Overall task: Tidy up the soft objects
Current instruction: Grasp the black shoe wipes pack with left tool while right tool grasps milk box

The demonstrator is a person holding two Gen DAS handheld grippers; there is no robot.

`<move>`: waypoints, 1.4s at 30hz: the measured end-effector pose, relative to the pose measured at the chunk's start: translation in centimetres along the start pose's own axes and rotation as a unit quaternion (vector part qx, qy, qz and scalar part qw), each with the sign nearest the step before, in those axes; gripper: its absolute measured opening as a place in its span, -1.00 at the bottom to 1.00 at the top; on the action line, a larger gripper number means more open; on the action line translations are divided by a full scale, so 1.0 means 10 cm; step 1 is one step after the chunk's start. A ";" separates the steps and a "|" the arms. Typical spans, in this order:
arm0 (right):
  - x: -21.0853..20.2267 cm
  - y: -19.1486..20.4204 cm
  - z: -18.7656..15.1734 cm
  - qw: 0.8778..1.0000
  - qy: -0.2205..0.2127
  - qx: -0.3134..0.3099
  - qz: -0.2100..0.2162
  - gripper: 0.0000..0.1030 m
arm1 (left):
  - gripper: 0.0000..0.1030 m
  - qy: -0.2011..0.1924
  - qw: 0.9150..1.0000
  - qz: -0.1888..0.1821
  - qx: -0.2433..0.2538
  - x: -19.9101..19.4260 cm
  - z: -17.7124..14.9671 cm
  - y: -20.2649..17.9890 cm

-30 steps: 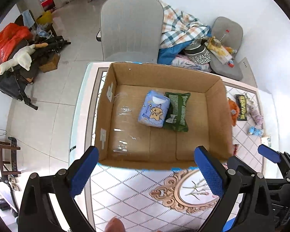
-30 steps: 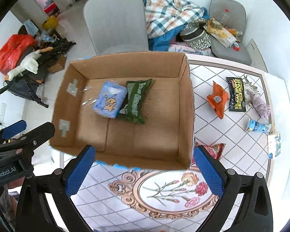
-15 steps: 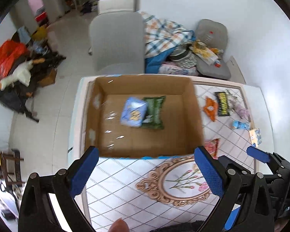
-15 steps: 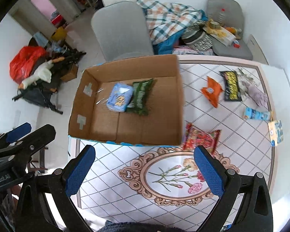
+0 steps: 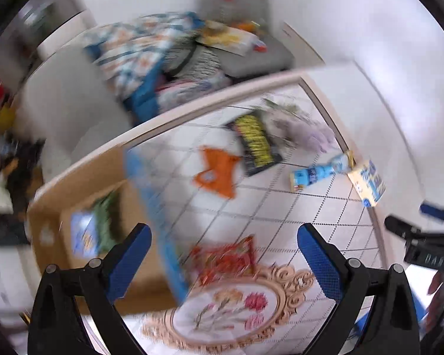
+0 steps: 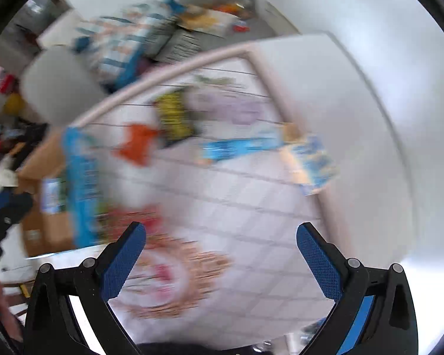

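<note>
Both views are motion-blurred. My left gripper [image 5: 223, 259] is open and empty above a red snack packet [image 5: 225, 259] lying beside the cardboard box [image 5: 53, 233]. The box holds a blue tissue pack [image 5: 83, 233] and a green packet [image 5: 108, 222]. On the tablecloth lie an orange packet [image 5: 217, 173], a black-and-yellow packet [image 5: 256, 142], a lilac soft item [image 5: 310, 131], a blue tube [image 5: 319, 171] and a small carton [image 5: 368, 182]. My right gripper [image 6: 220, 261] is open and empty above the table; the orange packet [image 6: 136, 143] and blue tube [image 6: 239, 146] show ahead of it.
A grey chair [image 5: 62, 112] stands behind the table. Plaid bedding [image 5: 139, 50] and a grey cushion [image 5: 245, 29] are piled against the white wall. The table's right edge [image 5: 373, 216] is close to the small carton. Clutter lies on the floor at left.
Both grippers have swung fast to the right, away from the box and toward the loose packets. The box has moved to the left edge of both views. Both stay open.
</note>
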State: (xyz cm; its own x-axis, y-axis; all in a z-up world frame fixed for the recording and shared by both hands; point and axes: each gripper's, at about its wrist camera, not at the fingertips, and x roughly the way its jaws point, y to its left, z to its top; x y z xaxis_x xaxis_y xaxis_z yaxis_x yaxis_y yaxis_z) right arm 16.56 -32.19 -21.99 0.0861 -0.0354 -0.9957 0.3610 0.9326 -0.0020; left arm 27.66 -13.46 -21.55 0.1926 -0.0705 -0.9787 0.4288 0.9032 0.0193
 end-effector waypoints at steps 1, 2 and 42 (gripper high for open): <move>0.13 -0.14 0.08 1.000 0.011 -0.002 -0.007 1.00 | 0.96 0.004 1.000 0.009 0.022 0.12 0.09 -0.14; 0.29 -0.29 0.16 1.000 0.025 -0.004 -0.015 1.00 | 0.96 0.011 0.999 0.020 0.045 0.27 0.18 -0.27; 1.95 -1.11 0.95 0.991 0.122 0.061 -0.003 0.28 | -0.07 0.115 0.989 -0.031 -0.092 1.76 1.07 -0.49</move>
State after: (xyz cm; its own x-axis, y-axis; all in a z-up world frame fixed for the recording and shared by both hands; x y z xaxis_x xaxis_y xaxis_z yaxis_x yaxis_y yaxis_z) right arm 23.04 -46.67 -40.46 -0.1378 0.0603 -0.9886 0.4713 0.8819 -0.0119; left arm 38.42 -23.72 -36.73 -0.0439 -0.0485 -0.9979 0.2624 0.9632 -0.0583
